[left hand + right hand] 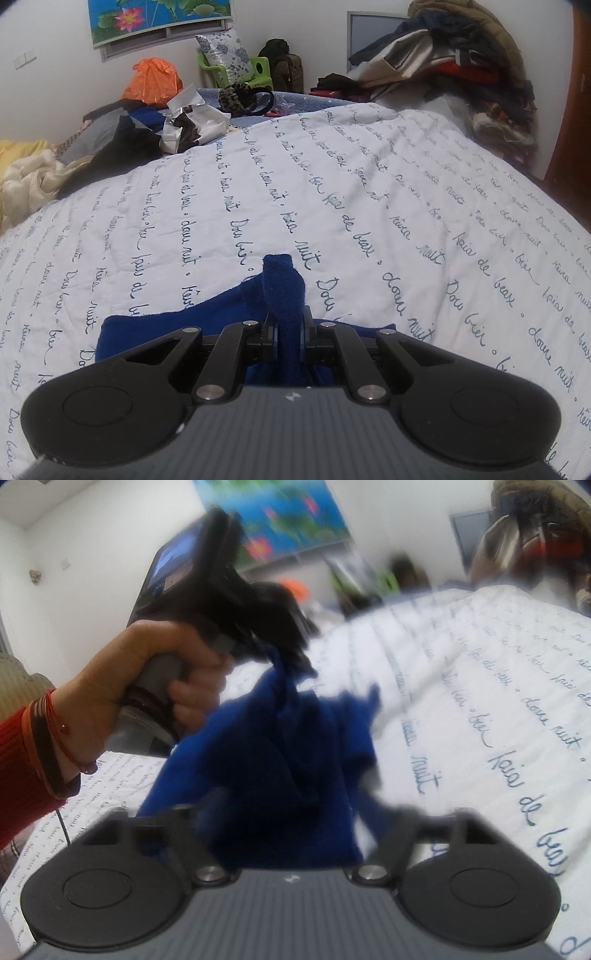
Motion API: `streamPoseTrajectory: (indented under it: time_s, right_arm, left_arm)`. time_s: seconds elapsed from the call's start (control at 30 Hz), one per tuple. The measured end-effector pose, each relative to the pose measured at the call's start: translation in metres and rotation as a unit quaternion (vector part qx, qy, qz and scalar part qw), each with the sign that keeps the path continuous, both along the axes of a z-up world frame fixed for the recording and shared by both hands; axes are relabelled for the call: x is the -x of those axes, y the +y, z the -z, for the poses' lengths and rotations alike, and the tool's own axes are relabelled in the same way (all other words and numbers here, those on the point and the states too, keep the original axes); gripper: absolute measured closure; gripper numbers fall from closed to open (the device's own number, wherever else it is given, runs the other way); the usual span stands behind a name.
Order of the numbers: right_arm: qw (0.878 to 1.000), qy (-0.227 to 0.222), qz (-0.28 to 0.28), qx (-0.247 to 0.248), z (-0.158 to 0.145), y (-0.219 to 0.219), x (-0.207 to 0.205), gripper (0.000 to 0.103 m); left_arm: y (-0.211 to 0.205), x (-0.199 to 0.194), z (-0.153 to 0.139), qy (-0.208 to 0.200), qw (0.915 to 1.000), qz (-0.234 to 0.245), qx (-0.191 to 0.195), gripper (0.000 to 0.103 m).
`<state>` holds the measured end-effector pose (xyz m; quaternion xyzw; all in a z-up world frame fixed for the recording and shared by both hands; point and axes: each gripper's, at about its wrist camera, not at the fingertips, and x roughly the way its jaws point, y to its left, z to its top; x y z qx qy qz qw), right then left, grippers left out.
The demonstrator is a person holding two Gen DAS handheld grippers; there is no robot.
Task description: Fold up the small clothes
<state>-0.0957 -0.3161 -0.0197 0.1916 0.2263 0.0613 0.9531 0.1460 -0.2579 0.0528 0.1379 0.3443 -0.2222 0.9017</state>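
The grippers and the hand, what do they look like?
Each gripper is black, with two round discs, silver bolts and a ribbed grey body; see the left gripper and right gripper. The left hand has a red knitted sleeve, red string bracelets and a grey handle.

Left gripper (289, 334): jaws pinched tight on a fold of the blue garment (282, 291), held up and gripped by the left hand (147, 679). Right gripper (291, 812): near, fingers buried in cloth and blurred, jaw state unreadable.
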Motion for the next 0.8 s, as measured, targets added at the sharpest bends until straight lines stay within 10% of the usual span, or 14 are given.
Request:
streamPoseTrajectory:
  time_s: [0.43,0.47,0.53,0.8]
  right_arm:
    - [0.987,0.044,0.018,-0.154,0.028,-0.012,-0.042,0.042]
    - [0.984,0.042,0.023,-0.171,0.031,-0.015,-0.045,0.046]
    - [0.982,0.05,0.034,-0.179,0.032,-0.016,-0.049,0.095]
    - [0.988,0.004,0.06,-0.143,0.01,-0.024,-0.004,0.098]
  left_arm:
    - [0.006,-0.001,-0.006,0.0,0.9999,-0.003,0.011,0.093]
    - [0.006,-0.001,-0.006,-0.001,0.9999,-0.003,0.011,0.093]
    - [0.005,-0.001,-0.008,-0.001,0.9999,-0.003,0.013,0.093]
    - [-0.015,0.012,-0.017,-0.003,0.9991,0.029,0.03,0.093]
